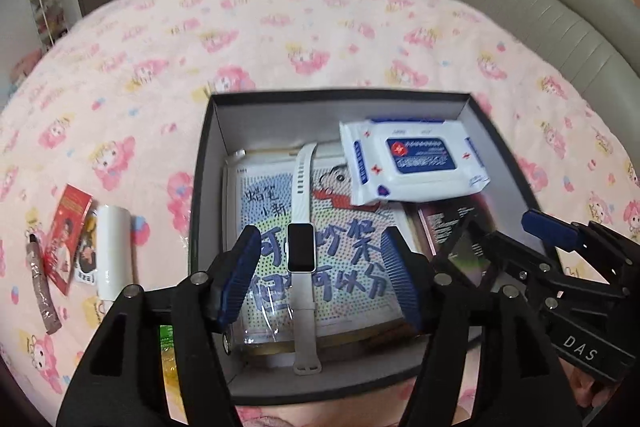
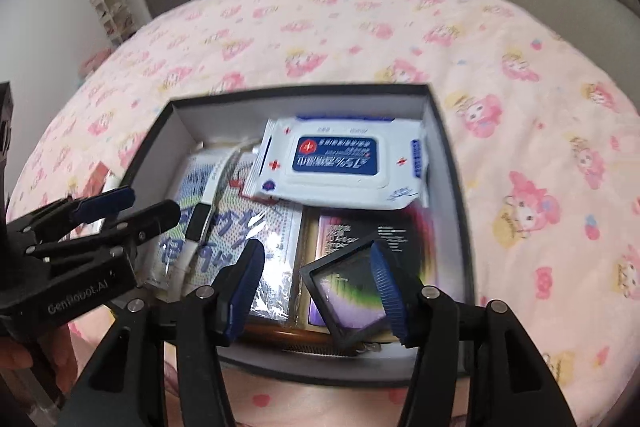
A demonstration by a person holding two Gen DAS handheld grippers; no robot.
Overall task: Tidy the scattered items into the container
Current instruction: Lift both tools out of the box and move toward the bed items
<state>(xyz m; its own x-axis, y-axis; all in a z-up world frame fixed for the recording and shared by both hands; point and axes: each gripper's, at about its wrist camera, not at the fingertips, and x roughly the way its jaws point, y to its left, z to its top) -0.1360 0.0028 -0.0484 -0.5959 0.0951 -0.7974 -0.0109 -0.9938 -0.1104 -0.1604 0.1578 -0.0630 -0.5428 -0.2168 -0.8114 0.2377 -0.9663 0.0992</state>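
Note:
A black open box [image 1: 202,163] [image 2: 452,163] sits on the pink bedspread. In it lie a bead-art picture [image 1: 352,247], a white smart band [image 1: 301,227] [image 2: 198,223], a white-and-blue wipes pack [image 1: 412,159] [image 2: 340,163] and a dark packet [image 2: 352,231]. My left gripper [image 1: 320,271] is open above the band, empty. My right gripper [image 2: 320,287] is open over the box's near right part; a small black-framed square [image 2: 348,299] [image 1: 470,255] rests by its right finger. Whether the finger touches it is unclear.
Left of the box on the bedspread [image 1: 280,27] lie a white cylinder [image 1: 114,251], a red card packet [image 1: 66,231], a brown sachet [image 1: 40,283] and a sticker. A green item [image 1: 166,337] shows under my left gripper. A grey headboard [image 1: 540,7] is at the far right.

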